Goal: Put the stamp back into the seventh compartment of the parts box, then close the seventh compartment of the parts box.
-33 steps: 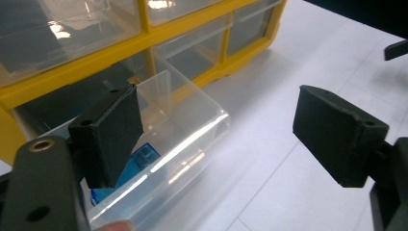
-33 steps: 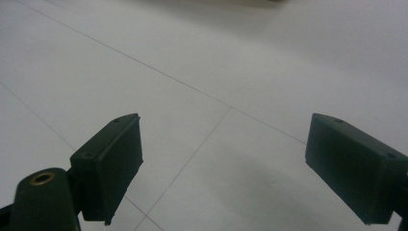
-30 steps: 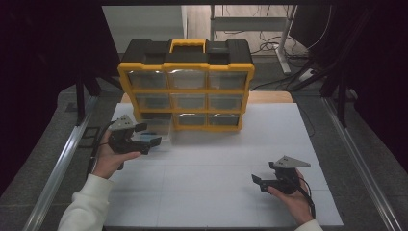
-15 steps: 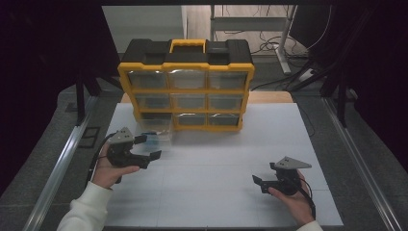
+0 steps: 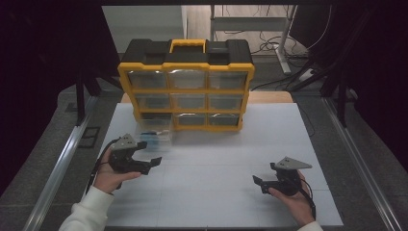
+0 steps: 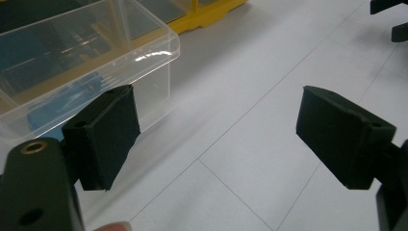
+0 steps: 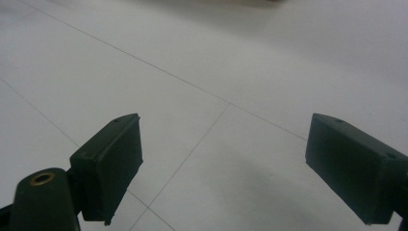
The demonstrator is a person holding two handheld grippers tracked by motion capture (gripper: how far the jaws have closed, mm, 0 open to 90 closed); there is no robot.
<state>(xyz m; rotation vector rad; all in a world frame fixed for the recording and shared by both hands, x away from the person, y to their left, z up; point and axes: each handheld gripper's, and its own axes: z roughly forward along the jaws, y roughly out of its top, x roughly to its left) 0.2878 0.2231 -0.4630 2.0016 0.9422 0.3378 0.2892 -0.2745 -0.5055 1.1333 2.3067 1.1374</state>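
Note:
A yellow and black organizer case (image 5: 186, 84) with clear drawers stands upright at the back of the white table (image 5: 216, 154). One clear drawer (image 5: 155, 133) sits pulled out on the table at its lower left, with blue parts inside; the same clear drawer (image 6: 82, 62) appears close up in the left gripper view. My left gripper (image 5: 149, 154) is open, just in front of that drawer and apart from it, with nothing between its jaws. My right gripper (image 5: 259, 183) is open over bare table at the front right, holding nothing.
Metal rails (image 5: 62, 163) run along both sides of the table. Cables (image 5: 269, 45) lie on the floor behind the case. In the left gripper view the tips of the other gripper (image 6: 389, 19) show at the top right.
My left hand has drawn back toward the table's front, away from the pulled-out drawer. The right gripper has barely moved.

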